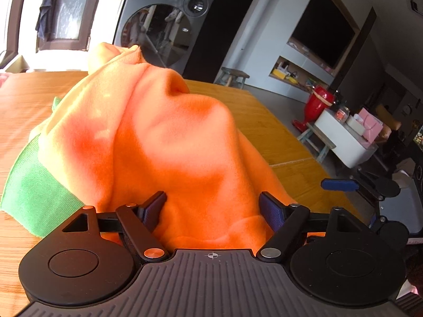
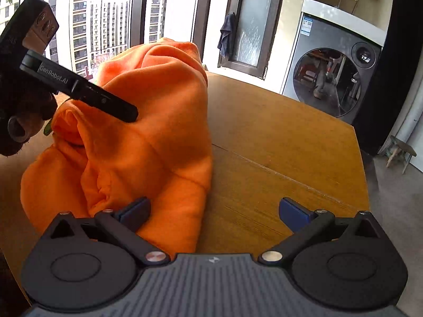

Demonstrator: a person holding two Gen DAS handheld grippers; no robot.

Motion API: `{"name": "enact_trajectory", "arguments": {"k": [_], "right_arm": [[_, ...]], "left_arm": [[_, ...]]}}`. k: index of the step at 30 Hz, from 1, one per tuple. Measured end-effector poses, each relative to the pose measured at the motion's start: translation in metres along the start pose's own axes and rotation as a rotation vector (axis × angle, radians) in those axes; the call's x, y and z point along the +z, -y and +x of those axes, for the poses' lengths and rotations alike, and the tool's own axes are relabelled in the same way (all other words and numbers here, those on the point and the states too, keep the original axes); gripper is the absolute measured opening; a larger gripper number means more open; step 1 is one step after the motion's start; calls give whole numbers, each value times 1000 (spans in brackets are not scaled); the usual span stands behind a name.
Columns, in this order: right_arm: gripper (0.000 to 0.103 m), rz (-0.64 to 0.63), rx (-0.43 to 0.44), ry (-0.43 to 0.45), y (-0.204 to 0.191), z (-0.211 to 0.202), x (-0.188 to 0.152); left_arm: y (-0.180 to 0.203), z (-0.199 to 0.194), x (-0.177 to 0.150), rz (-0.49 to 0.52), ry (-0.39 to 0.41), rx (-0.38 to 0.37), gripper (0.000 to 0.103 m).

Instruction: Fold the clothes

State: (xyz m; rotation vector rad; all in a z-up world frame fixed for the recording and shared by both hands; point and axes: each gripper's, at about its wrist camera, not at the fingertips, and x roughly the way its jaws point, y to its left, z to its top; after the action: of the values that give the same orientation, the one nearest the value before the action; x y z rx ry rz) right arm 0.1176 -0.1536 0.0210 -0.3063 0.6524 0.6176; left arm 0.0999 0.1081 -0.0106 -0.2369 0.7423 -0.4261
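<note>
Garment is heaped on table, unfolded; both grippers' fingers are apart, nothing clamped; an edge must be gripped next

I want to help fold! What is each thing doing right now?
Orange garment: bunched in a heap on the table, not folded.
Green cloth: partly under the orange garment.
Left gripper: open, garment between its fingers.
Right gripper: open, at the garment's edge.
Washer: door shut.
</note>
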Motion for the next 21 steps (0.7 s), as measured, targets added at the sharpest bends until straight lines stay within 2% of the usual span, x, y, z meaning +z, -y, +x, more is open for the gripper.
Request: {"name": "enact_trajectory", "arguments": {"k": [4, 7, 12, 14, 18, 21], "right_arm": [[103, 122, 108, 70, 15, -11, 16], [103, 139, 90, 85, 13, -1, 22], [103, 53, 32, -13, -8, 26, 9], [103, 16, 16, -35, -13, 27, 8], [103, -75, -10, 3, -18, 1, 4], [103, -105, 41, 46, -22, -28, 3]], "left_arm": [[8, -24, -15, 68, 5, 40, 85], [13, -32, -23, 101, 3, 79, 88], [20, -46, -27, 117, 1, 129, 90], [23, -55, -27, 128, 12, 148, 94], [27, -74, -27, 121, 63, 164, 95], [26, -85, -25, 100, 104, 183, 95]]}}
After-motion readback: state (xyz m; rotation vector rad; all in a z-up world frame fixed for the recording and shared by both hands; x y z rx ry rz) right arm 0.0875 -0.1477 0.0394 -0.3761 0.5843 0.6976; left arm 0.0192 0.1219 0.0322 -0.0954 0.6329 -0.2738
